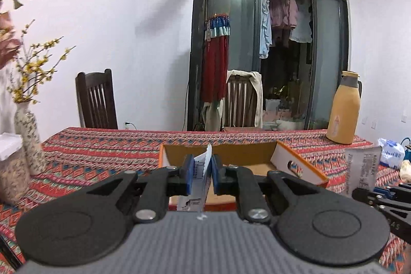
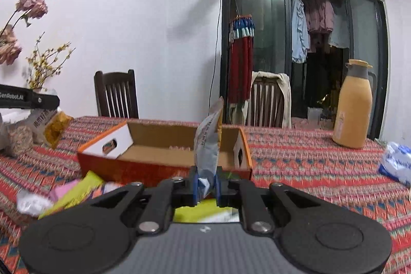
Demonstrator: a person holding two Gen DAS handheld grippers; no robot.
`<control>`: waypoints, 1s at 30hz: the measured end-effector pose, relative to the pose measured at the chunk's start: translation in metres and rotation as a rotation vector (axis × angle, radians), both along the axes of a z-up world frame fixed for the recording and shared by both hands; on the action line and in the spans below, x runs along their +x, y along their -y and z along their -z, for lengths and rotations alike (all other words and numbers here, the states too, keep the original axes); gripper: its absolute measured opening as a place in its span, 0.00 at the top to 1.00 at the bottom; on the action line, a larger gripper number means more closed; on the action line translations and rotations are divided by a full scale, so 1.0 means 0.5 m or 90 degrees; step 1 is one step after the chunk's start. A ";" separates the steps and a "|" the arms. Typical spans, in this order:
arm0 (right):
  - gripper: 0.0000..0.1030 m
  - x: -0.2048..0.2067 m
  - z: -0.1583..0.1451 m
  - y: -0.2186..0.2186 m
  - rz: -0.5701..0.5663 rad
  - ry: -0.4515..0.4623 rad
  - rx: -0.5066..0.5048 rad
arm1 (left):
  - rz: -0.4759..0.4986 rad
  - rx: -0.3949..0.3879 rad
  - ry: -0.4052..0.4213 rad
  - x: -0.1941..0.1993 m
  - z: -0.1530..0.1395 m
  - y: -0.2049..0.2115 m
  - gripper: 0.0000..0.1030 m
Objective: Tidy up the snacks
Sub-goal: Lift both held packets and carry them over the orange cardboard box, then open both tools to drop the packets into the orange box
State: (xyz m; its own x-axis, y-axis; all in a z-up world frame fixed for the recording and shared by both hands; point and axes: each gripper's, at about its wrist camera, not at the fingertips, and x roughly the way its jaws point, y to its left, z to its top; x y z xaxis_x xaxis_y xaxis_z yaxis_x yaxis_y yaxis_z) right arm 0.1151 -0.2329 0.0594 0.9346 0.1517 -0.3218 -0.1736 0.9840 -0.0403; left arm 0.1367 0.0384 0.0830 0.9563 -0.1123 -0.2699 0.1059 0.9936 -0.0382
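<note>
My left gripper (image 1: 201, 172) is shut on a white snack packet (image 1: 199, 184) with a serrated top edge, held up just in front of the open orange cardboard box (image 1: 241, 153). My right gripper (image 2: 206, 184) is shut on a grey and orange snack bag (image 2: 208, 145) that stands upright between the pads, in front of the same box (image 2: 154, 166). In the left wrist view that bag (image 1: 361, 171) and the right gripper (image 1: 382, 194) show at the right edge. The left gripper's arm (image 2: 28, 99) with its packet (image 2: 48, 125) shows at the left of the right wrist view.
Loose snack packets, yellow-green (image 2: 74, 194), pink and white, lie in front of the box. A yellow thermos jug (image 1: 344, 109) stands at the table's far right, a white and blue bag (image 2: 398, 161) beside it. A flowered vase (image 1: 27, 138) and a jar stand left. Two chairs stand behind the patterned table (image 1: 102, 145).
</note>
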 end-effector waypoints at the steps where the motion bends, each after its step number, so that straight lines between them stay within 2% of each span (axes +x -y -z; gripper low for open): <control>1: 0.88 0.018 -0.005 -0.002 -0.001 0.003 0.000 | 0.000 -0.001 0.001 0.015 -0.003 0.006 0.86; 11: 0.88 0.204 -0.045 -0.037 0.009 0.017 0.009 | -0.037 -0.034 -0.022 0.176 -0.006 0.045 0.86; 17: 0.88 0.301 -0.019 -0.043 0.016 -0.013 0.019 | -0.059 -0.042 -0.057 0.253 0.038 0.047 0.86; 23: 0.88 0.344 0.034 -0.035 0.008 -0.063 0.019 | -0.055 -0.043 -0.111 0.307 0.098 0.035 0.86; 28: 0.85 0.343 0.061 -0.044 0.001 -0.098 0.009 | -0.046 -0.048 -0.123 0.306 0.118 0.028 0.84; 29: 0.85 0.341 0.064 -0.045 0.001 -0.102 0.008 | -0.046 -0.047 -0.120 0.304 0.119 0.028 0.83; 30: 0.84 0.340 0.066 -0.045 0.002 -0.104 0.008 | -0.046 -0.048 -0.116 0.300 0.120 0.027 0.74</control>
State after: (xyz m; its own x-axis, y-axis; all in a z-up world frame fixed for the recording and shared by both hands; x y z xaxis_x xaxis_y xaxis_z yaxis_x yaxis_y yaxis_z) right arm 0.2849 -0.2106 0.0265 0.8702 0.1546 -0.4678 -0.1743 0.9847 0.0012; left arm 0.2866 0.0249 0.0232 0.8987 -0.0720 -0.4326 0.0197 0.9921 -0.1242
